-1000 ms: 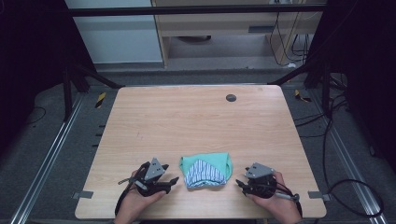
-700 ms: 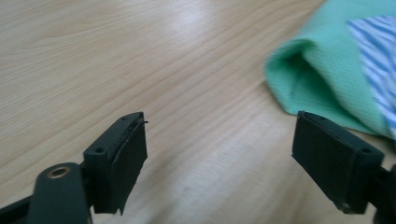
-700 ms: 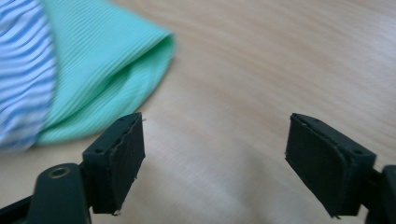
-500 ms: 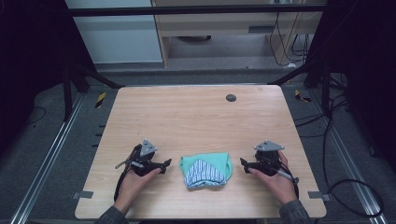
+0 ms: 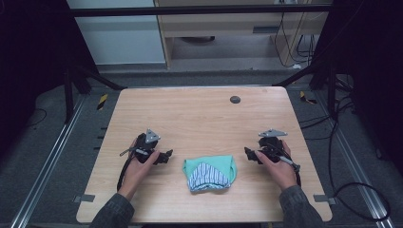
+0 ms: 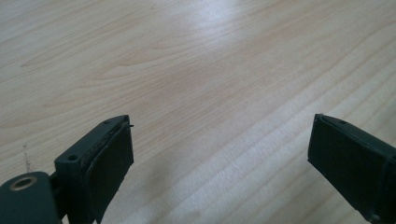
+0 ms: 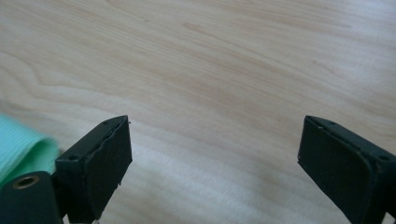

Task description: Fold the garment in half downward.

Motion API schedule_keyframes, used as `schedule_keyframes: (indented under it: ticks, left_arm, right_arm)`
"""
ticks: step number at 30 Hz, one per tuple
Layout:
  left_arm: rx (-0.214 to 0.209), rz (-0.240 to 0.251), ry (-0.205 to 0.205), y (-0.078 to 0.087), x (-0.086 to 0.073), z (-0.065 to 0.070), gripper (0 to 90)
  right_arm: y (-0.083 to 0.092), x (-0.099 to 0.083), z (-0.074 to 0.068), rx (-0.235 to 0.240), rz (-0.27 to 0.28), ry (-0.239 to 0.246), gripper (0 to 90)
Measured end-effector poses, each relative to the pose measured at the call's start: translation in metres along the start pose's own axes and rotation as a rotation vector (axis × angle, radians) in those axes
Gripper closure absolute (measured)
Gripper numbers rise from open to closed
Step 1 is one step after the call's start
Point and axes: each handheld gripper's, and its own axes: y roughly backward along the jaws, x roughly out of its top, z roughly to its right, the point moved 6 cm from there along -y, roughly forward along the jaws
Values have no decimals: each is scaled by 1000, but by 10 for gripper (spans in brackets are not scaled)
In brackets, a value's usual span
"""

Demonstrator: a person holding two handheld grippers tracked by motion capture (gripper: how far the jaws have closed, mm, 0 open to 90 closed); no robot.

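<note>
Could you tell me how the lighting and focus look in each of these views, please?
High view: the table is evenly lit and sharp, the surroundings dark. Left gripper view: a pale glare band crosses the wood, which softens with distance. Right gripper view: the green cloth at the left edge is blurred, and the claw pads are crisp.

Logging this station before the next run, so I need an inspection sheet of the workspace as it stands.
Surface: light wooden table, bare apart from a small dark round spot near its far edge.
Job's things: folded green cloth with a striped panel, lying flat near the front edge, midway between the grippers, touched by neither.
Clutter: nothing seen on the table.
Grippers: left gripper and right gripper both open, nothing between the jaws; the left's jaws have just been opening.
Cables: one trails from each gripper along the forearm; more lie on the floor at right.
Surroundings: dark frame posts, grey floor, pale cabinets behind.
</note>
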Motion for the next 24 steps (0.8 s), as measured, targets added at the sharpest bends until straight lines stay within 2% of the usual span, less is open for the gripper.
schedule_keyframes:
  ticks: [7,12,17,18,20,24]
  left_arm:
    - [8,-23,23,-8,-6,-8,69]
    - [-2,-27,74,-13,-11,-15,69]
    - [-1,-42,83,-15,-12,-16,72]
    - [-1,-42,83,-15,-12,-16,72]
    - [-10,-60,79,-16,-13,-15,56]
    - [-2,-66,85,-16,-14,-15,27]
  right_arm:
    - [-15,5,7,-30,0,-69,111]
    - [-23,3,11,-58,4,-109,111]
    - [-31,-3,12,-77,-9,-149,100]
    - [-31,-3,12,-77,-9,-149,100]
    - [-34,-4,10,-120,-16,-110,61]
    - [-34,-5,9,-143,-30,-153,25]
